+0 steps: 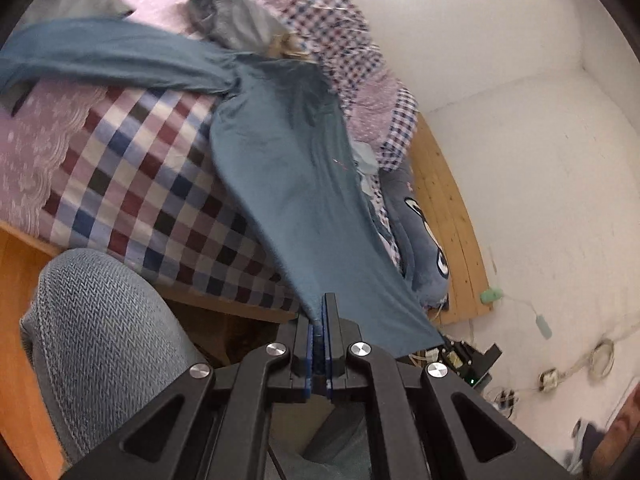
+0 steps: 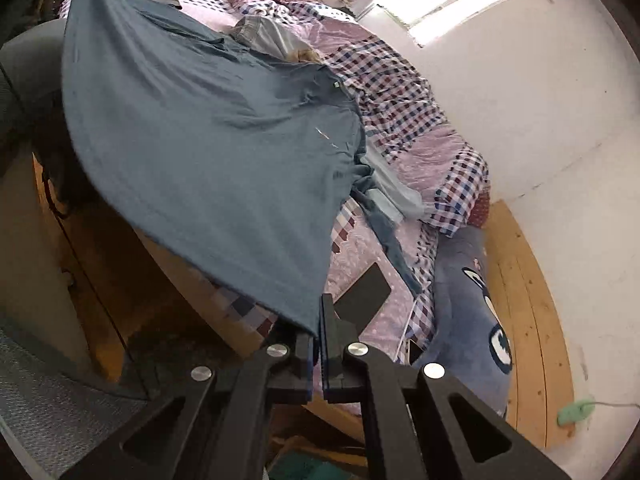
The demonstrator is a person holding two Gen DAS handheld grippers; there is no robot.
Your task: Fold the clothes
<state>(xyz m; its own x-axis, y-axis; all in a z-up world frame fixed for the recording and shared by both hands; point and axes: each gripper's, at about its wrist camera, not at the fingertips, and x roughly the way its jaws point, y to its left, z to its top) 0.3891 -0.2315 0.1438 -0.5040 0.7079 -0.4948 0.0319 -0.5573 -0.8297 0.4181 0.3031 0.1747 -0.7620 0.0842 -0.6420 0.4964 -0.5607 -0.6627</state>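
A teal long-sleeved shirt [image 1: 280,160] is stretched from the checked bed toward me. My left gripper [image 1: 323,312] is shut on one bottom corner of its hem. My right gripper [image 2: 320,316] is shut on the other bottom corner, and the shirt [image 2: 200,140] spreads wide in the right wrist view. One sleeve [image 1: 100,56] trails left across the bed. The other sleeve [image 2: 384,232] lies folded beside the shirt on the bed. The shirt's body hangs in the air past the bed's edge.
A grey garment [image 1: 232,16] lies bunched at the far side of the checked bedspread [image 1: 140,184]. A dark phone [image 2: 362,294] lies on the bed near the right gripper. A blue plush pillow [image 2: 472,320] sits by the wooden headboard [image 2: 528,300]. My knee in grey trousers [image 1: 100,340] is below left.
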